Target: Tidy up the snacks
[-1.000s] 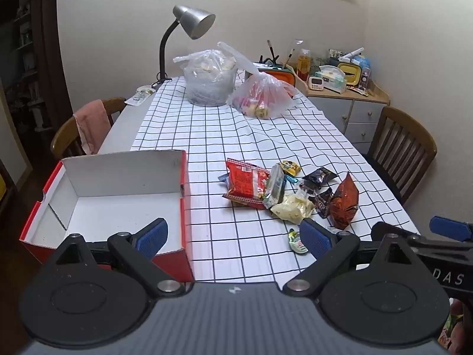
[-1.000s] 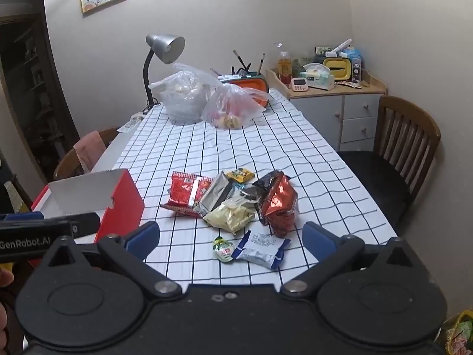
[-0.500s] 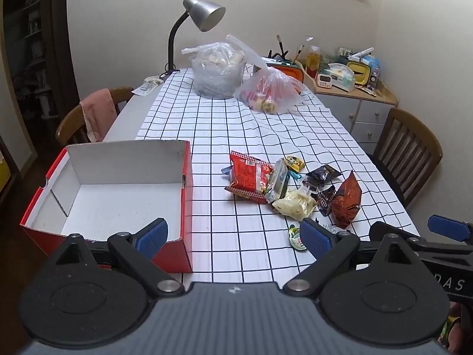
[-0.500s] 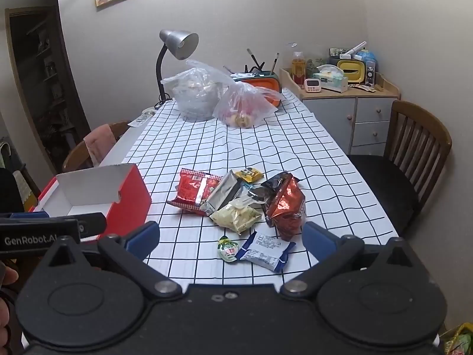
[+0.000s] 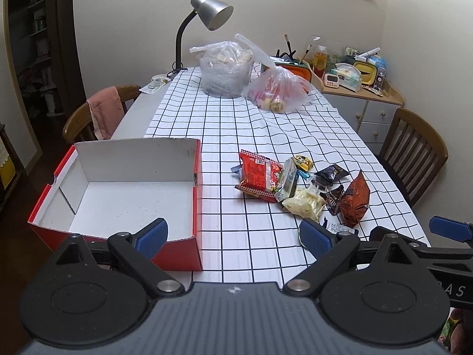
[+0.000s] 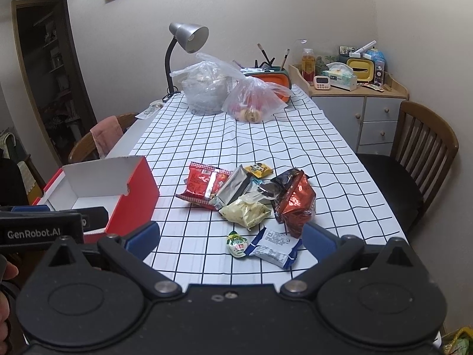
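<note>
A pile of snack packets lies on the checked tablecloth: a red packet, a silver one, a pale yellow bag, a shiny red-brown bag, dark packets, a white-and-blue packet and a small green sachet. An empty red box with white inside stands left of the pile. My left gripper is open near the table's front edge beside the box. My right gripper is open just in front of the white-and-blue packet.
Two clear plastic bags and a grey desk lamp stand at the far end. Wooden chairs sit left and right of the table. A cluttered cabinet stands at the back right.
Both grippers have drifted slightly forward and up, so the box and snacks sit a bit differently in view. Both remain open; nothing on the table has moved.
</note>
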Action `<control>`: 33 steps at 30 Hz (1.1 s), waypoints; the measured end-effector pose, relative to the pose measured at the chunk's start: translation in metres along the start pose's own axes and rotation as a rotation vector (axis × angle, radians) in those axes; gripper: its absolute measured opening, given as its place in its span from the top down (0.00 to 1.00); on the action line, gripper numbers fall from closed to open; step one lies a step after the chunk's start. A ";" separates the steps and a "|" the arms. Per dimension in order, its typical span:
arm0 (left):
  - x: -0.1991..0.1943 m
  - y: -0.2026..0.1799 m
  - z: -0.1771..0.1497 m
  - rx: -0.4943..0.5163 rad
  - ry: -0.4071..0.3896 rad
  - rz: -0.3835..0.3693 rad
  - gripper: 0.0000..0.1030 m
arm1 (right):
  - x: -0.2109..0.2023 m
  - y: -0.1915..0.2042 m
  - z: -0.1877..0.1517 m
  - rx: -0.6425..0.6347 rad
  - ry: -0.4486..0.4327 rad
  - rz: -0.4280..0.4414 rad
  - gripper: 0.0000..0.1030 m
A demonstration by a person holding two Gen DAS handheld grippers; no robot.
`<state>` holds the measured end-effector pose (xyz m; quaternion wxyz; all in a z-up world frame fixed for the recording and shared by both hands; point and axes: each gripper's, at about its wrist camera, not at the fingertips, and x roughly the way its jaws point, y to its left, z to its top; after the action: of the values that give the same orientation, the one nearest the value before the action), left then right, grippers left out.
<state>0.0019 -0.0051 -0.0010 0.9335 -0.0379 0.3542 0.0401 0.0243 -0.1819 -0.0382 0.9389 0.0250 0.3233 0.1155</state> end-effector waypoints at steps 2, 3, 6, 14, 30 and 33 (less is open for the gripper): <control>0.000 0.000 0.000 0.001 -0.001 -0.001 0.06 | 0.000 0.001 0.000 -0.001 -0.001 0.002 0.00; 0.000 0.001 0.000 0.002 -0.002 -0.001 0.06 | 0.000 0.002 0.000 -0.002 -0.001 0.002 0.00; 0.000 0.002 0.000 0.005 -0.002 -0.004 0.06 | -0.001 0.002 0.000 0.000 -0.003 0.004 0.00; -0.001 0.004 0.000 0.008 -0.003 -0.007 0.06 | -0.003 0.005 -0.001 0.011 -0.011 -0.006 0.00; -0.003 0.008 0.001 0.021 -0.006 -0.019 0.06 | -0.005 0.009 -0.003 0.021 -0.016 -0.020 0.00; -0.003 0.009 0.001 0.024 -0.008 -0.022 0.06 | -0.005 0.009 -0.003 0.025 -0.015 -0.024 0.00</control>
<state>-0.0009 0.0042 0.0016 0.9356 -0.0306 0.3507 0.0258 0.0164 -0.1741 -0.0366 0.9422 0.0337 0.3180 0.0999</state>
